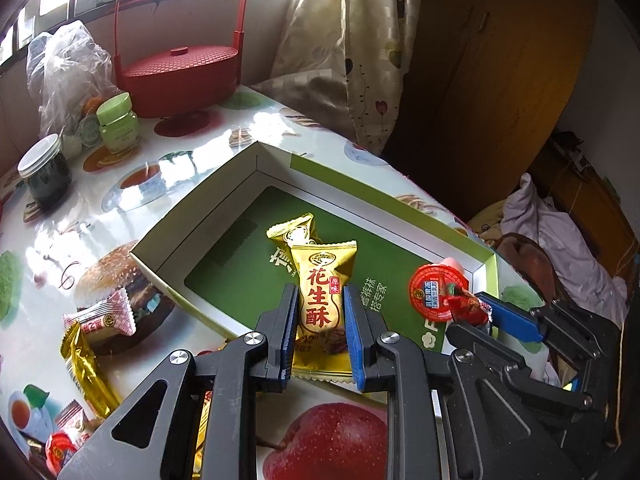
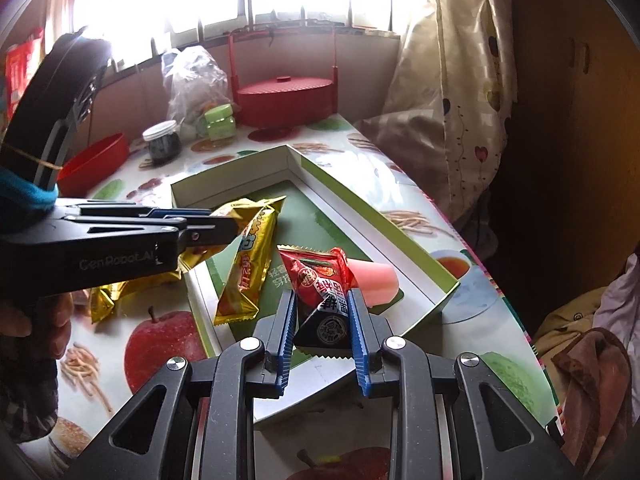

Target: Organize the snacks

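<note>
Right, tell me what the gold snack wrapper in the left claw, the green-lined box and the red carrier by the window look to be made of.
Gold snack wrapper: likely metallised plastic film; glossy, crinkled, serrated sealed ends.
Green-lined box: seems to be thin cardboard; white folded walls, matte printed green floor.
Red carrier: probably moulded plastic; uniform red, woven-pattern lid, thin hoop handle. It could be lacquered; the look leaves that open.

Two gold snack packets are showing ahead of the left jaws: one (image 1: 320,304) sitting between them, another (image 1: 296,230) lying just beyond it in the one open box (image 1: 276,168). One red packet (image 2: 320,280) is sitting between the right jaws, with one pink jelly cup (image 2: 378,282) lying just past them. Left of the left jaws, two more gold wrappers (image 1: 86,368) and two red-and-white packets (image 1: 106,318) are lying on the counter (image 1: 60,240), while two jars (image 1: 44,172) and one red lidded basket (image 1: 180,76) are standing far beyond.
</note>
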`<state>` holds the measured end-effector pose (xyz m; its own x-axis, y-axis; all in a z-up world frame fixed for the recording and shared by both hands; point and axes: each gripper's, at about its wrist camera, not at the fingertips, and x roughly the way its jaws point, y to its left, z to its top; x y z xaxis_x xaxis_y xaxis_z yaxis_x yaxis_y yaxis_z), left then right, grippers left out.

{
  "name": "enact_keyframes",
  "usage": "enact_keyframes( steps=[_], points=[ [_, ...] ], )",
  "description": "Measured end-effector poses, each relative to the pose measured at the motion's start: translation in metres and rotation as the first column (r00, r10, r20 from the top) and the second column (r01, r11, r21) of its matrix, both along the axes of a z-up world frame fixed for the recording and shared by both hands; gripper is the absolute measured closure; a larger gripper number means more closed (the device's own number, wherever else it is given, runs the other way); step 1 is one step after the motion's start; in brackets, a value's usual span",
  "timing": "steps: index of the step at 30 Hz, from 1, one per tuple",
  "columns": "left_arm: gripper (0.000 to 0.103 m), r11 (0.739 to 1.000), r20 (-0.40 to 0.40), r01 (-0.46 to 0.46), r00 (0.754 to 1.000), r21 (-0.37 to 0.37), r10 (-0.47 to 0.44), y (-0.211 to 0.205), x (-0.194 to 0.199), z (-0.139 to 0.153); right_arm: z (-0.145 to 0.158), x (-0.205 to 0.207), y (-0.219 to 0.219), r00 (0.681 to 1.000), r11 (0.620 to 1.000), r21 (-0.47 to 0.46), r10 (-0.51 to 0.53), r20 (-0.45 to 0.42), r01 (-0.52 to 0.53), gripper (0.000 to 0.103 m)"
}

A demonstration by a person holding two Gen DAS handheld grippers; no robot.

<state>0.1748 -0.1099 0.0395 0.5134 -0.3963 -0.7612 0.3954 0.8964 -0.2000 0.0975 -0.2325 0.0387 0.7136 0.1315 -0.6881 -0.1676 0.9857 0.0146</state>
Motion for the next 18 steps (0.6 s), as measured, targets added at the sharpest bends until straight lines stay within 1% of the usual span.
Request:
enact_keyframes(
  steps=[10, 16, 18],
  points=[
    [0.080, 1.000, -0.024, 0.004, 1.000, -0.022, -0.005, -0.0006, 0.0031, -0.0058, -0.0035, 0.0023, 0.0023, 1.000, 1.000, -0.017, 0.003, -0.006, -0.003, 0.078],
    [0.078, 1.000, -0.030, -0.002, 1.000, -0.024, 0.001, 0.0008, 0.0033, -0.0070, -0.0052, 0.0033, 0.0037, 1.000, 1.000, 0.002, 0.016, -0.025, -0.016, 0.078],
    [0.078, 1.000, -0.031, -0.004, 1.000, -0.022, 0.003, 0.0010, 0.0033, -0.0072, -0.0060, 0.0032, 0.0045, 0.999, 1.000, 0.012, 0.024, -0.029, -0.023, 0.075]
  ],
)
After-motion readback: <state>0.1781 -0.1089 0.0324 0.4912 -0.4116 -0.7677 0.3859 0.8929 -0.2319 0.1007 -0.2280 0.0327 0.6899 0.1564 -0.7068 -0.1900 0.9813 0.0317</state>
